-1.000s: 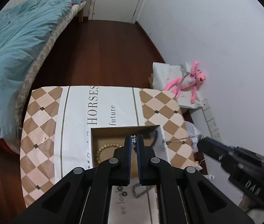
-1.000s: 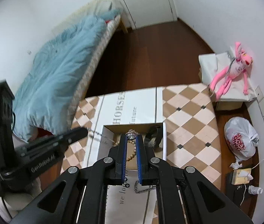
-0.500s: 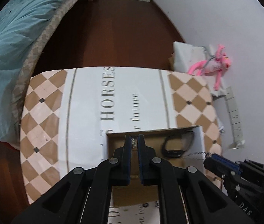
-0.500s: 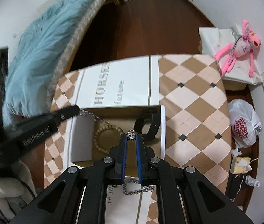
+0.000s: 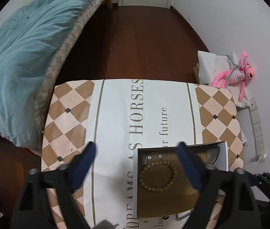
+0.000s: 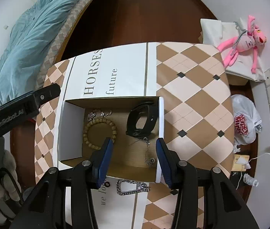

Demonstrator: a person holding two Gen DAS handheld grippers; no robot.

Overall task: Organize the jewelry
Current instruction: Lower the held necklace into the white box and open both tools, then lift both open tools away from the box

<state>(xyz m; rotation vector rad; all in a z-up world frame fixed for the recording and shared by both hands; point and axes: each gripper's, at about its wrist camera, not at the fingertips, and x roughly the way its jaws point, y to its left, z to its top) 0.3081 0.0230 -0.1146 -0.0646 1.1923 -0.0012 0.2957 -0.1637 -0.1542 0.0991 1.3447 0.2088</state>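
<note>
An open cardboard box (image 6: 70, 133) (image 5: 135, 181) sits on the checkered table. Inside lie a wooden bead bracelet (image 6: 89, 131) (image 5: 157, 175), a silver beaded chain (image 6: 98, 113) (image 5: 154, 155), a black wristband (image 6: 141, 121) (image 5: 211, 155) and a thin silver necklace with a pendant (image 6: 147, 152). A chunky silver chain (image 6: 131, 188) (image 5: 184, 216) lies on the table just in front of the box. My right gripper (image 6: 134, 161) is open and empty above the box's near edge. My left gripper (image 5: 135, 167) is open and empty over the box's left side.
The table (image 6: 192, 87) carries a cloth printed with "HORSES". A bed with a teal duvet (image 5: 20, 57) stands to the left. A pink plush toy (image 6: 243, 40) lies on a white box by the right wall, above a white plastic bag (image 6: 244, 122) on the floor.
Both grippers were shut on the thin necklace stretched between them. Both have opened and the necklace now lies in the box. The left gripper has drawn back to the left.
</note>
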